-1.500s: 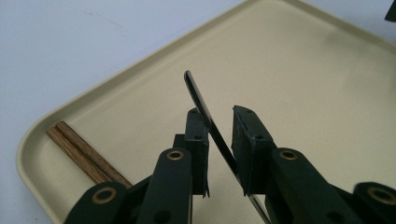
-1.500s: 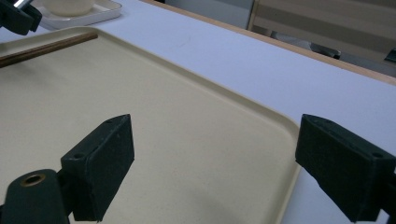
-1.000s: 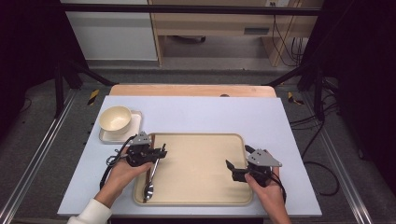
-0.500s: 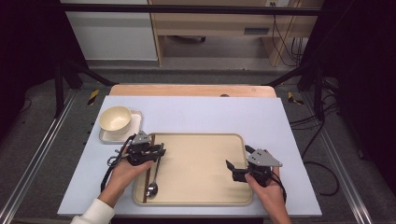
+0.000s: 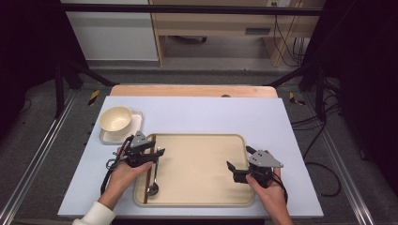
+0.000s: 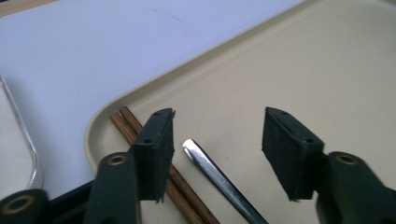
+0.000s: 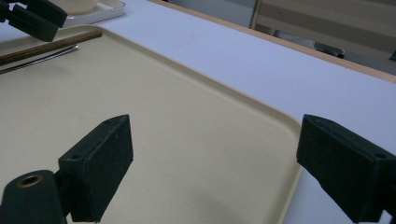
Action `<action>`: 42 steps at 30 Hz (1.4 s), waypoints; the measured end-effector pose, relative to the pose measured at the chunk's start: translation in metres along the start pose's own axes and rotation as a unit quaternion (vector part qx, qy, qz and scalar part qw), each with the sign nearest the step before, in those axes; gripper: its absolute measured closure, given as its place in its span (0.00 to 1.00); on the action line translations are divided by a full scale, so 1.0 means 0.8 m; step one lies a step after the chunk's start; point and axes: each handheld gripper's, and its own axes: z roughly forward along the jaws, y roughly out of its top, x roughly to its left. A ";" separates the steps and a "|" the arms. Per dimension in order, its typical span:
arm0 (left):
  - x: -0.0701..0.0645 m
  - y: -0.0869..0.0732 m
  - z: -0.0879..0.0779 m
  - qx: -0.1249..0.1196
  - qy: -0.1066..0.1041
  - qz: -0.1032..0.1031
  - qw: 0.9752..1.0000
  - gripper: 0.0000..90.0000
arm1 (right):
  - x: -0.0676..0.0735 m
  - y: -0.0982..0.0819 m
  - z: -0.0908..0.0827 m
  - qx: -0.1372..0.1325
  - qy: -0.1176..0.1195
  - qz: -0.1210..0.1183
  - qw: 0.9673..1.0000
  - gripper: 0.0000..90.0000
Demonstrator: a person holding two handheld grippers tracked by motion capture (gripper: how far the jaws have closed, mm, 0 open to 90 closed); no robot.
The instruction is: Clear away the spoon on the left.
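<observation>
A beige tray (image 5: 202, 137) lies on the pale blue table. Along its left side rest a metal spoon (image 5: 152, 189) and brown chopsticks (image 5: 146, 187). My left gripper (image 5: 157, 152) hovers over their far ends and its jaws have just been opening. In the left gripper view the spoon handle (image 6: 219, 179) lies on the tray between the parted pads of the gripper (image 6: 217, 135), touching neither, with the chopsticks (image 6: 128, 122) by the left pad. My right gripper (image 5: 239, 158) stands open over the tray's right part, nothing between its jaws (image 7: 215, 154).
A cream bowl (image 5: 116, 119) sits on a small white tray (image 5: 136, 123) just behind the left gripper. A wooden strip (image 5: 192, 90) runs along the table's far edge. The right gripper view catches the left gripper (image 7: 35, 16) at the top left.
The left gripper's jaws have spread apart from the spoon handle, which now lies free on the tray. Neither hand has shifted.
</observation>
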 end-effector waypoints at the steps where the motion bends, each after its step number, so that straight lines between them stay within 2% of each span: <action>1: 0.000 0.000 0.000 -0.002 0.002 0.000 1.000 0.45 | 0.000 0.000 0.000 0.000 0.000 0.001 1.000 0.13; 5: 0.000 0.001 -0.002 -0.014 0.010 0.003 1.000 0.35 | 0.000 0.000 0.000 -0.001 0.000 -0.001 1.000 0.12; 7: 0.000 0.002 -0.004 -0.021 0.012 -0.002 1.000 0.34 | 0.000 0.000 0.000 0.000 0.000 -0.001 1.000 0.12; 10: 0.001 0.003 -0.009 -0.029 0.017 0.003 0.999 0.32 | 0.000 0.000 -0.001 -0.001 -0.001 0.000 1.000 0.12; 22: 0.003 0.002 -0.013 -0.032 0.006 -0.002 0.999 0.24 | 0.001 0.001 0.000 -0.001 -0.004 0.000 1.000 0.10; 27: 0.001 0.004 -0.018 -0.046 0.000 -0.003 0.999 0.23 | -0.001 0.001 -0.001 -0.006 -0.003 0.000 1.000 0.10; 34: 0.003 0.006 -0.031 -0.078 -0.007 -0.005 0.997 0.21 | -0.002 0.000 -0.002 -0.006 -0.006 0.003 1.000 0.10; 42: 0.016 0.009 -0.060 -0.127 0.004 -0.011 0.992 0.18 | -0.003 0.001 -0.004 -0.017 -0.004 0.006 1.000 0.10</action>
